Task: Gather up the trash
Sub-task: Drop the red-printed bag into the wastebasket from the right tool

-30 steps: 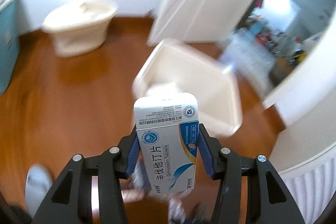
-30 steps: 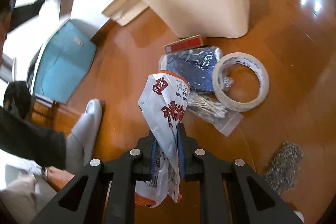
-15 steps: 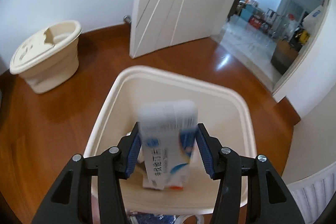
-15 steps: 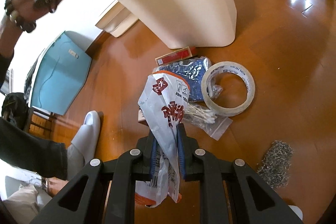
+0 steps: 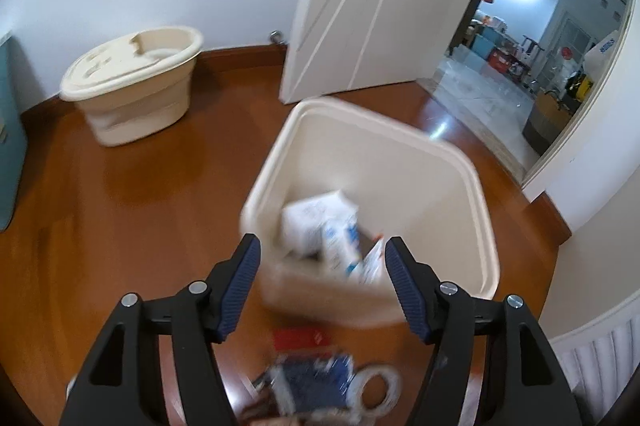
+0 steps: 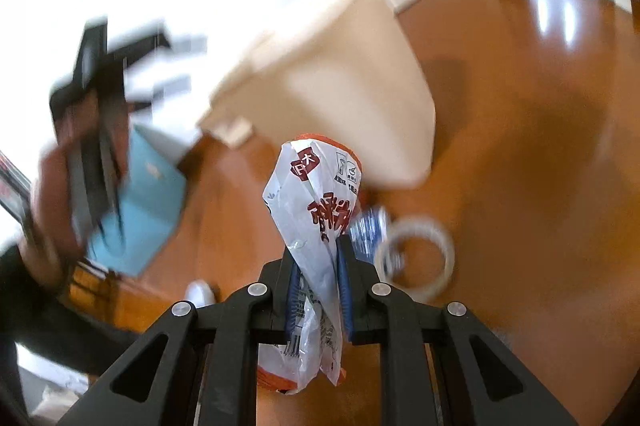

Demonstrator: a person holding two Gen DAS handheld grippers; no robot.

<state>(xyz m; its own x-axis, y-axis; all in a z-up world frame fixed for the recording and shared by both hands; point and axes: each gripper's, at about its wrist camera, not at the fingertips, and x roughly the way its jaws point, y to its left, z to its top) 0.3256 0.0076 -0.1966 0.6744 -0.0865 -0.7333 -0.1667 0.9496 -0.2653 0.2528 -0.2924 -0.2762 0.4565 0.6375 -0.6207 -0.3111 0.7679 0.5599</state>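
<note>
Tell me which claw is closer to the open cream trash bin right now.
Left. The left claw hangs open right at the trash bin's near rim, looking down inside. The right claw, shut on a snack wrapper, sits back, the bin standing beyond it.

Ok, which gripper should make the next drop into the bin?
Right. The right gripper is already shut on the snack wrapper, with the cream trash bin just ahead. The left gripper is open and empty; its medicine box lies inside the bin.
</note>
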